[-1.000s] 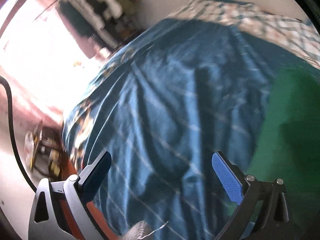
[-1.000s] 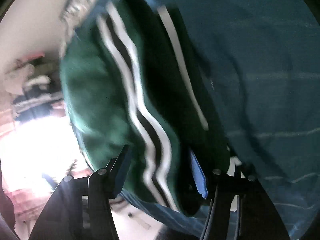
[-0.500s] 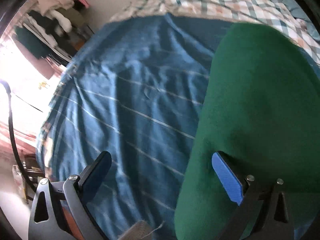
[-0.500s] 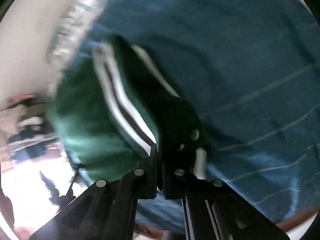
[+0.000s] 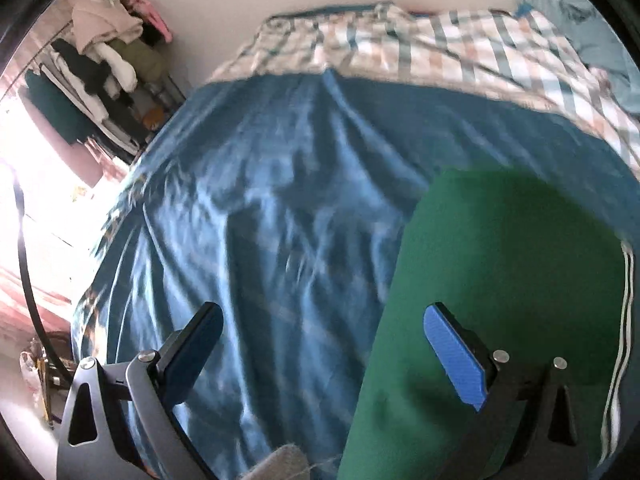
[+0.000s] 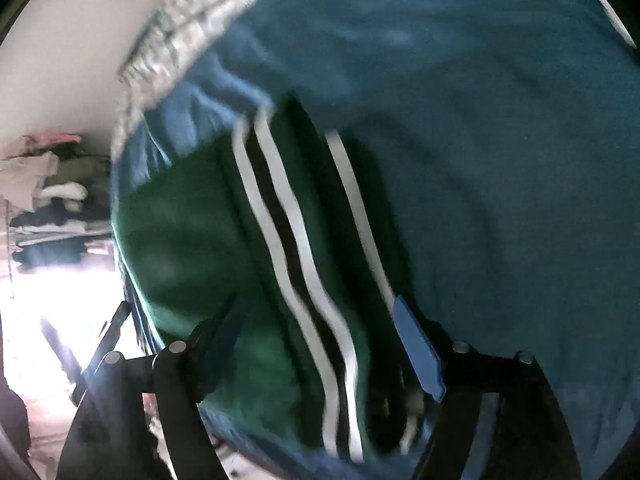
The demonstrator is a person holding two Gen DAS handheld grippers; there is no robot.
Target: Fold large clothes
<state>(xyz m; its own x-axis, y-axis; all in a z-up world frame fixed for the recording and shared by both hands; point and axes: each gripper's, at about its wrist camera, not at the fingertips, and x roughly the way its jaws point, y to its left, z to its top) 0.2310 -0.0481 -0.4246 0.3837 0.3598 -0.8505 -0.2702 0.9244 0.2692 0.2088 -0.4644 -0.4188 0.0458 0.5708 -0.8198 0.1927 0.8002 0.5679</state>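
A green garment with white and black side stripes (image 5: 500, 280) lies on the blue striped bedsheet (image 5: 280, 200). In the left wrist view it fills the lower right. My left gripper (image 5: 320, 356) is open and empty, its right finger over the garment's left part, its left finger over the sheet. In the right wrist view the garment (image 6: 192, 240) lies bunched near the bed's edge, stripes running down the middle. My right gripper (image 6: 320, 348) is open, its fingers spread to either side of the striped part and holding nothing.
A checked blanket (image 5: 440, 52) lies along the far side of the bed by the white wall. A rack of hanging clothes (image 5: 100, 72) stands at the left by a bright window. A black cable (image 5: 24, 264) hangs at the left edge.
My right gripper was shut on the garment half a second ago and has opened, letting it go. The left gripper stayed open and swung, with the garment now lower right in its view.
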